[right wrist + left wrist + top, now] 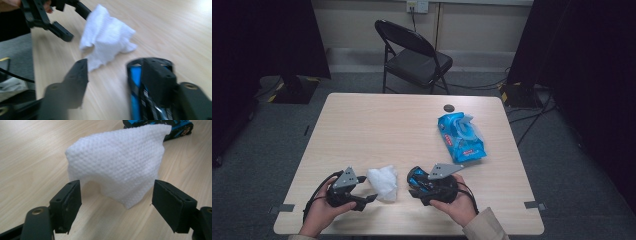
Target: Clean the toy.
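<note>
On table (362, 125), crumpled white wipe (383, 182); blue wipes pack (460, 136), label unreadable

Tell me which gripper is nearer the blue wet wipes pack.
Right. The right gripper sits nearest, with the wet wipes pack beyond it; the left gripper is farther, across the white wipe.

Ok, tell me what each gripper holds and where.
Left gripper: nothing, jaws open before the wipe. Right gripper: open, blue thing at one jaw, not clamped.
</note>
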The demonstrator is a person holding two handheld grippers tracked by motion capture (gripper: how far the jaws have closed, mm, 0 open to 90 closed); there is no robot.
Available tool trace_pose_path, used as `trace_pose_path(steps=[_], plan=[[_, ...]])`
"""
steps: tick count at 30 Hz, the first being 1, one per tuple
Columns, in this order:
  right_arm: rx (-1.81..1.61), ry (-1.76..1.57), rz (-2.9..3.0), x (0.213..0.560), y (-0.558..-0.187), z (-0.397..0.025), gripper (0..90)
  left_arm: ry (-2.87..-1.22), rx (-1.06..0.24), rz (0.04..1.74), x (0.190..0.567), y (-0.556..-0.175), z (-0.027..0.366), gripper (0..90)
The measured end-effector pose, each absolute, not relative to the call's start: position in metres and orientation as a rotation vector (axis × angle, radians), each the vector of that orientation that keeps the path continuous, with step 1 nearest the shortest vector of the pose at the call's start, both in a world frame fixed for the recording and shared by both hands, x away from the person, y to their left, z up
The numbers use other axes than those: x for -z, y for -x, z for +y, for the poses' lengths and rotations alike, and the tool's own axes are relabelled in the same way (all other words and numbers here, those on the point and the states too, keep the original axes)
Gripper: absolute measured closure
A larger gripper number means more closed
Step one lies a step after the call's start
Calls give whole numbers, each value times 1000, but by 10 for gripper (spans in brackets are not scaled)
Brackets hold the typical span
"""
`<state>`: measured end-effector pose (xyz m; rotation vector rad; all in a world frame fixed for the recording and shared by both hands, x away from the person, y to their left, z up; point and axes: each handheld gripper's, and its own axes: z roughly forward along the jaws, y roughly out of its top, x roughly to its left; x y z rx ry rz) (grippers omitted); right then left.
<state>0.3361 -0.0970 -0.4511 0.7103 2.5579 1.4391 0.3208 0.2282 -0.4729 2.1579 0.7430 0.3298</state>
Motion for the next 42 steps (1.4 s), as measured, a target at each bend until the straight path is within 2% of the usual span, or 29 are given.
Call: trace_pose_path(steps=[6,14,23,28,33,42], plan=[[-1359,-730,2522,458,-330,-130,283,-2157,-331,754,476,-323,220,210],[-1291,-813,2503,486,-329,-169,194,-2191,-320,741,481,-325,209,208],[-1246,-799,2558,506,-337,-172,182,-2193,-309,761,486,-325,209,207],[-1221,-792,2598,507,-341,-168,194,-2198,-309,784,488,-325,213,202],[-1183,-782,2594,508,-340,-165,193,-2166,-325,840,487,-326,217,158],[-1154,-736,2599,508,-337,-161,188,-2108,-345,830,481,-331,209,168]])
